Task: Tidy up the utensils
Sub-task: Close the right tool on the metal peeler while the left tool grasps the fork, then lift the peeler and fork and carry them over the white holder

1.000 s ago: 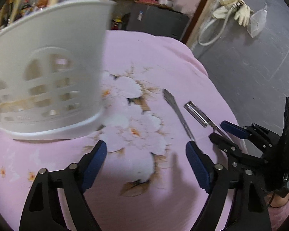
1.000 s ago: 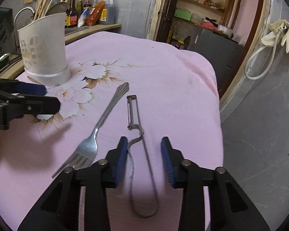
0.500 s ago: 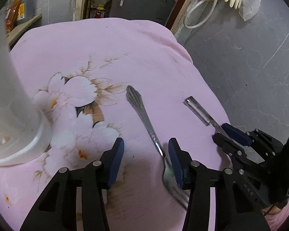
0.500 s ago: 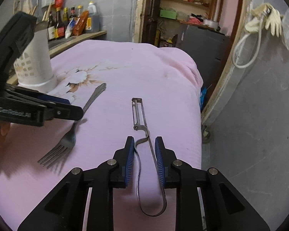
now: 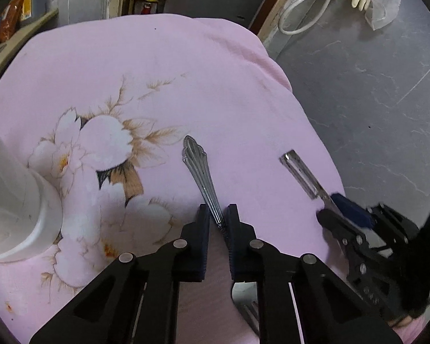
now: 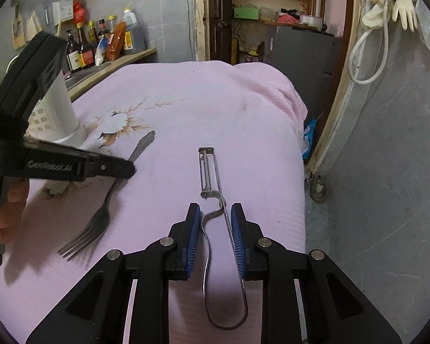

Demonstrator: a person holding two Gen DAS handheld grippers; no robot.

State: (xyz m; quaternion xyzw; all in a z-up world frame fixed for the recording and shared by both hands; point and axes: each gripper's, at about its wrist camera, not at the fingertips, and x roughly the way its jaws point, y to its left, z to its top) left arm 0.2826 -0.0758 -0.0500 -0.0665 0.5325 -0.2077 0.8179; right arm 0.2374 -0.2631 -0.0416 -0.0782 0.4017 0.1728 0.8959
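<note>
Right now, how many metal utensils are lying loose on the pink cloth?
2. The fork lies mid-cloth, its handle between the left gripper pads. The peeler lies right of it, within the right gripper.

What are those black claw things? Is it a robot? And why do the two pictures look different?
It isn't a robot. A person holds a pincher tool in each hand, and each tool has a small camera looking along its two fingers. So one picture comes from the left tool and the other from the right tool.

Both look down at a pink flowered cloth. On it lie a fork and a metal peeler, and a white utensil holder stands at the side.

The left gripper has just been closing and now pinches the fork's handle. The right gripper squeezes the peeler's wire loop handle between its blue pads. You can see part of the person's hand in the right picture.
</note>
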